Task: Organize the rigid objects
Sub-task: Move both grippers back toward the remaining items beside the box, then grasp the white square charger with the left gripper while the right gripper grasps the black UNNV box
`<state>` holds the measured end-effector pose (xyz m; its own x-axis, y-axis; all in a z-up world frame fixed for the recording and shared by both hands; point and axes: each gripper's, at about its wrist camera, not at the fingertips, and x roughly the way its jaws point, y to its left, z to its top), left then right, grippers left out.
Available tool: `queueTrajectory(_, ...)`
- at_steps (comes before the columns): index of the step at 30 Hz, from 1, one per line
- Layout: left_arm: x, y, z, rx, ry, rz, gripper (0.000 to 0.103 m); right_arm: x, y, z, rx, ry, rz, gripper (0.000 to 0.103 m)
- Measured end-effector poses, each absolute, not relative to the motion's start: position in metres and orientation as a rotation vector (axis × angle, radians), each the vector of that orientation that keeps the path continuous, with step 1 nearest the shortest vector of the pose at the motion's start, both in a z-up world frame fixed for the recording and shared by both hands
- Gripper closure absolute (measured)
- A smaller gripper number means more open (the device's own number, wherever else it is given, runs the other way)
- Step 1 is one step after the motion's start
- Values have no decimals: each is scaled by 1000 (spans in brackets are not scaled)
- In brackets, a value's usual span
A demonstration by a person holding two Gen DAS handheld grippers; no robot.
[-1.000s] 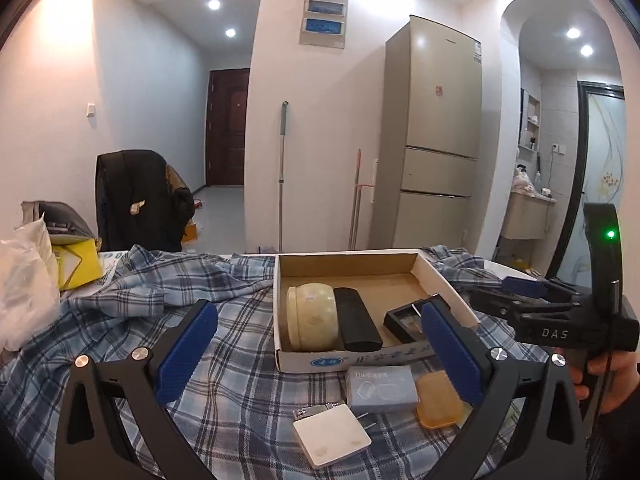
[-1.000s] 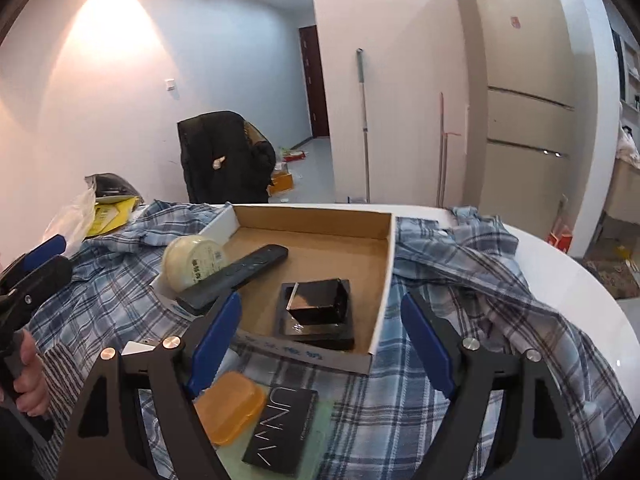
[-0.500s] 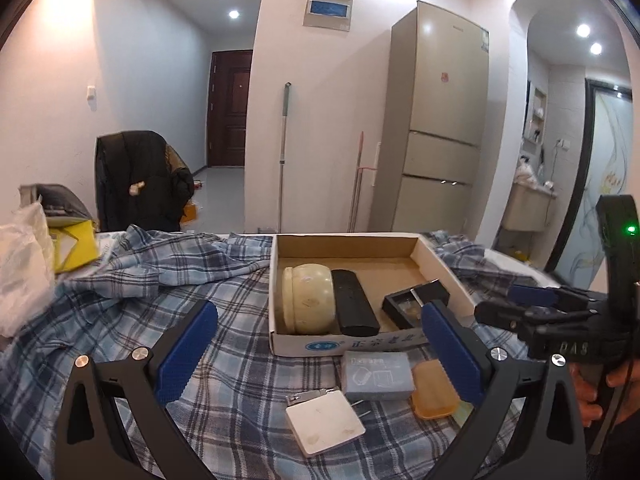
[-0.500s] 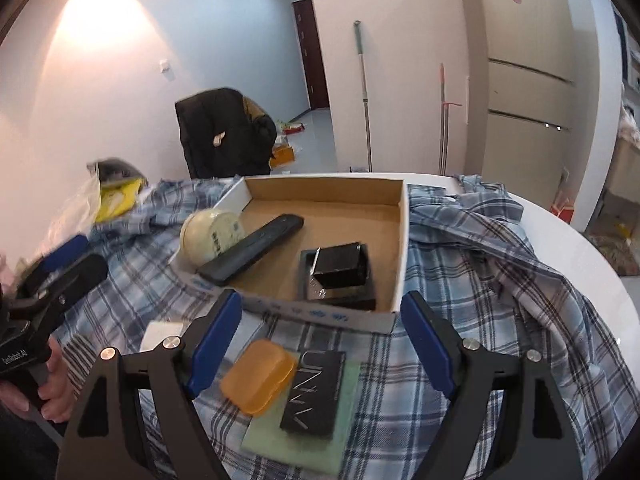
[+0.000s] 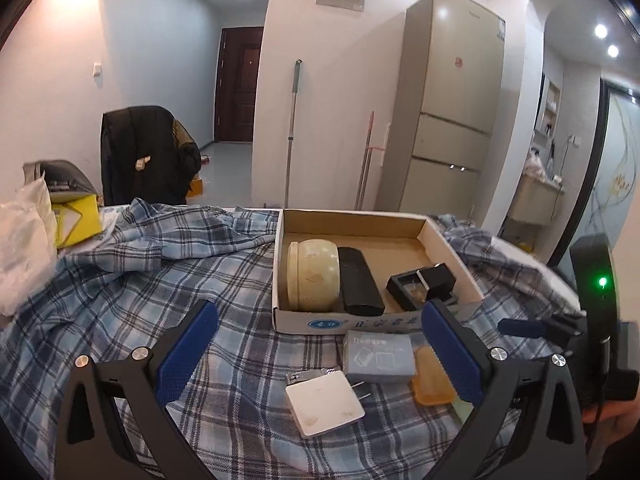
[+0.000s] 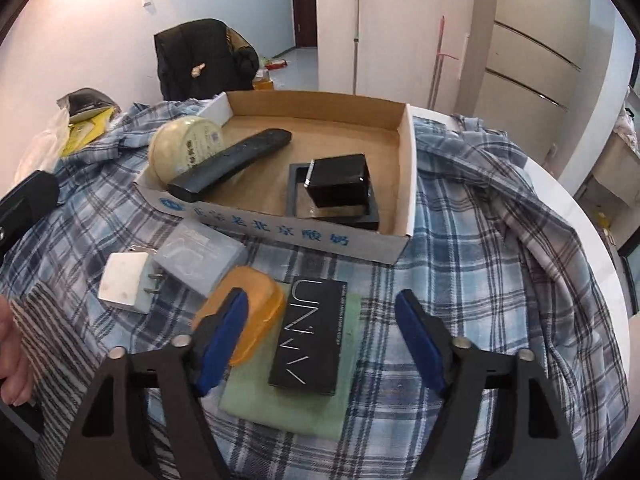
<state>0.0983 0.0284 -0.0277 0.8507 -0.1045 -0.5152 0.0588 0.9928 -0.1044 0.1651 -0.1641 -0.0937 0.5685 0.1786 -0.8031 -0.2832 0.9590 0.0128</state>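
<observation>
A shallow cardboard box [image 6: 404,184] [image 5: 436,236] holds a cream jar [image 6: 186,148] [image 5: 314,276], a black remote [image 6: 230,164] [image 5: 360,280] and a small black case [image 6: 340,184] [image 5: 424,284]. In front of it lie a white charger [image 6: 124,282] [image 5: 324,408], a grey box [image 6: 200,258] [image 5: 378,354], an orange case [image 6: 244,312] [image 5: 432,376] and a black carton [image 6: 310,338] on a green pad [image 6: 292,404]. My right gripper [image 6: 322,338] hovers over the black carton, jaws closing, pads apart from it. My left gripper [image 5: 320,348] stands open above the charger and grey box.
A plaid cloth [image 5: 140,280] covers the round white table [image 6: 572,208]. A yellow packet [image 5: 76,216] and a white plastic bag [image 5: 20,248] lie at the left. Behind stand a chair with a black jacket [image 5: 148,152] and a fridge [image 5: 448,100].
My right gripper has tilted down and sunk toward the black carton, and its jaws have narrowed. The left view has tipped slightly; its jaws stay the same width.
</observation>
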Motion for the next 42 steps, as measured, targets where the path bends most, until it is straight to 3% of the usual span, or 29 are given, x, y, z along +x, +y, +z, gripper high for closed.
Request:
queueTrajectory(3,100,21,-31,-42,576,-46,0,168,-161,-103,-125,990,280,60)
queueTrajectory(8,97,12,-35,0,596,-27,0,174,-159,-112,-117,1032,294,63)
queueTrajectory(10,99,12,-36,-2,605,-20,0,175,-162,-112,-101,1031,290,70)
queueTrajectory(23,107,34,-44,-80,682,77,1,150,-185,-56,-28,747,283,71)
queueTrajectory(25,115,36,-52,-119,769,42,20,148,-185,-54,-50,735,262,71)
queueTrajectory(30,132,45,-78,-267,972,-37,47,151,-182,-55,-62,750,249,71)
queueTrajectory(42,143,29,-91,-229,1015,-48,48,156,-181,-68,-58,809,251,71)
